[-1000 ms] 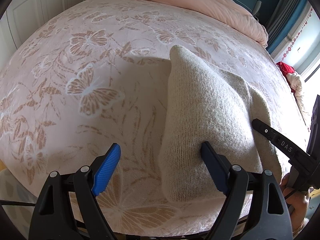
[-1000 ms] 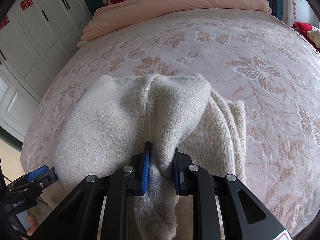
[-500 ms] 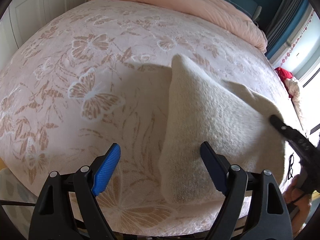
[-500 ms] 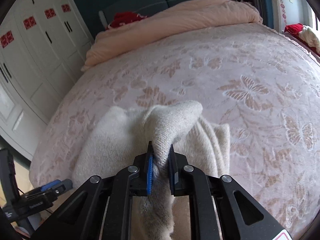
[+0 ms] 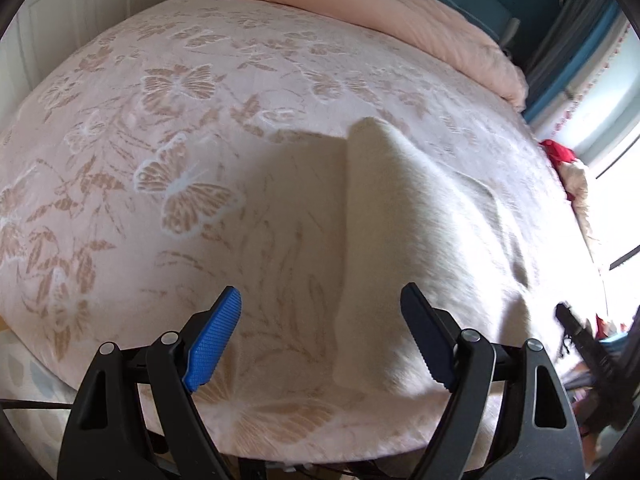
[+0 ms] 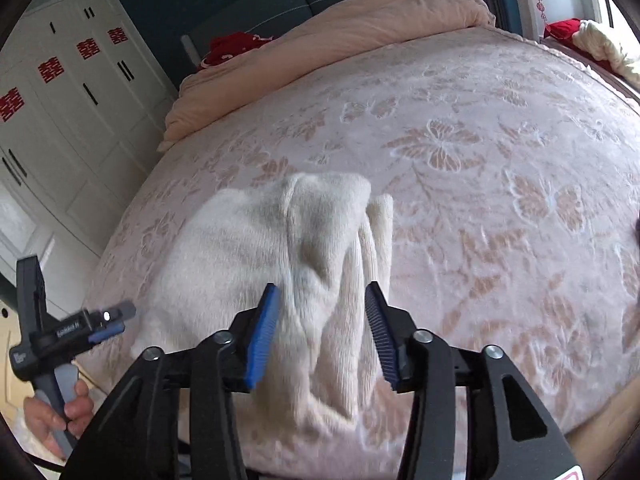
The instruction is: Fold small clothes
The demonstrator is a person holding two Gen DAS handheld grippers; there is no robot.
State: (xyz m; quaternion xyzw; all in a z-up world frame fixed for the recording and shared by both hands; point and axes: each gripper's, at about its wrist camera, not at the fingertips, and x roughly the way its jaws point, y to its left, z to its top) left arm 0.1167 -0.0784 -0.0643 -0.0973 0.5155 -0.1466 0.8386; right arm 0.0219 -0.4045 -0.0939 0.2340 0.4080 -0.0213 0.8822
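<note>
Behind the right tongs (image 6: 322, 336), the sweater's (image 6: 256, 248) near edge hides.

The right gripper (image 5: 580, 332) (left wrist view) blurs at the frame's edge.

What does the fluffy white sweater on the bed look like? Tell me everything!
The sweater is cream-white, fuzzy knit, soft and thick. It lies partly folded near the bed's front edge on the butterfly-patterned cover, with one flap bunched up in a hump and ribbed folds along its right side. The right gripper has just been opening; the bunched part sits between its fingers, no longer pinched. The left gripper is open over the sweater's near left edge.
</note>
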